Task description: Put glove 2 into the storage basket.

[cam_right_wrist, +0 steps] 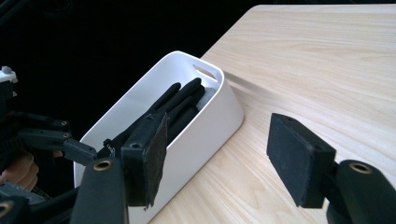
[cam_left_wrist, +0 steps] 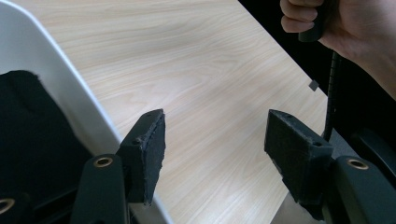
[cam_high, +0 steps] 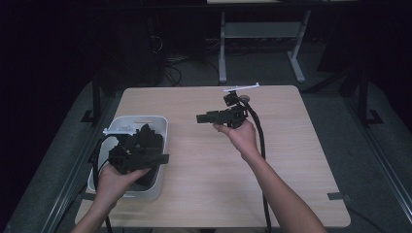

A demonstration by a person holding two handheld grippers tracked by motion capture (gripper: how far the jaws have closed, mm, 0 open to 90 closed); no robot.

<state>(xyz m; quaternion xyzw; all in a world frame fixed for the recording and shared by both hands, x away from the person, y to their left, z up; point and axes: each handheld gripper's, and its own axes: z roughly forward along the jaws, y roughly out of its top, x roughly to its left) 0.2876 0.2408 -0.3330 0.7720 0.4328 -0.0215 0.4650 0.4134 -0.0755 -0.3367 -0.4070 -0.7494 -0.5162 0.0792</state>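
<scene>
Hovering above the white basket [cam_high: 160, 127] at the left edge of the table [cam_high: 291, 160], the left gripper [cam_high: 163, 158] is held in the person's left hand [cam_high: 114, 182]; its jaws stand apart with nothing between them, and in the left gripper view bare table shows through the gap; the basket's white wall [cam_left_wrist: 70, 88] runs just beside the left jaw there. Inside the basket lies a black glove [cam_right_wrist: 180, 105], its fingers pointing toward the handle slot at the far end; it rests in the basket, touched by neither gripper. The right gripper [cam_high: 201, 118] is held in the right hand [cam_high: 240, 133] over the middle of the table, well apart from the basket, pointing toward it; its jaws are spread too, holding nothing; a black cable [cam_high: 262, 160] trails back along the forearm.
</scene>
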